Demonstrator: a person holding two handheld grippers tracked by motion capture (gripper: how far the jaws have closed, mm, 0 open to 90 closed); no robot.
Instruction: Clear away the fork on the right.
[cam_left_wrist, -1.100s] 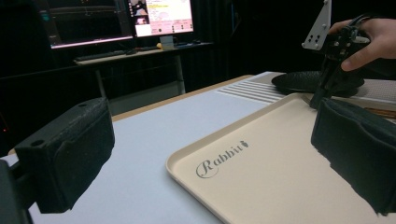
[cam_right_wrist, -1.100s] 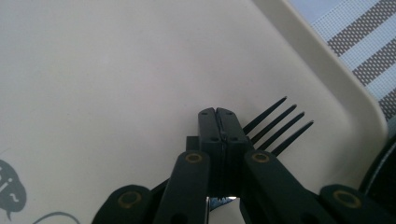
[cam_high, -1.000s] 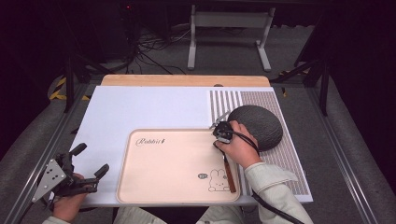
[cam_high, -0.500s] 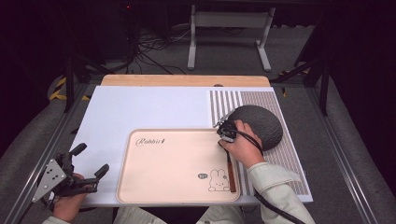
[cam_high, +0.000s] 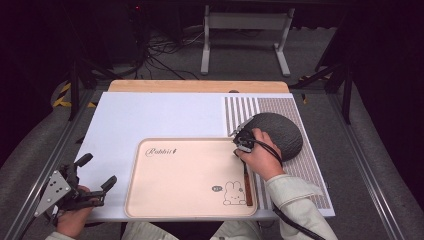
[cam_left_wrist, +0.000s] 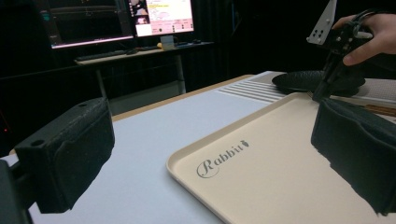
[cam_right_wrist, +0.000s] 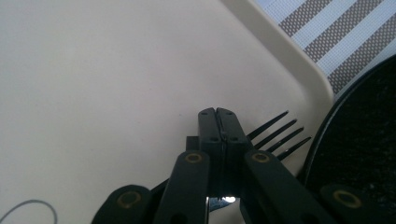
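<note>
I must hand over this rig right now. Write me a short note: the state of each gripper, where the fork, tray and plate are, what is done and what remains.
Left gripper: open, holding nothing, off the tray's left edge near the table's front corner.
Right gripper: jaws shut, tips down at the tray's far right corner, just above the fork; I cannot tell if the fork is pinched.
Fork: black tines, wooden handle, lying along the right inner edge of the beige tray.
Dark plate: on the striped mat, just right of the tray.
Done: fork is inside the tray.
Left: probably confirm the grip or release, then withdraw the right gripper.
</note>
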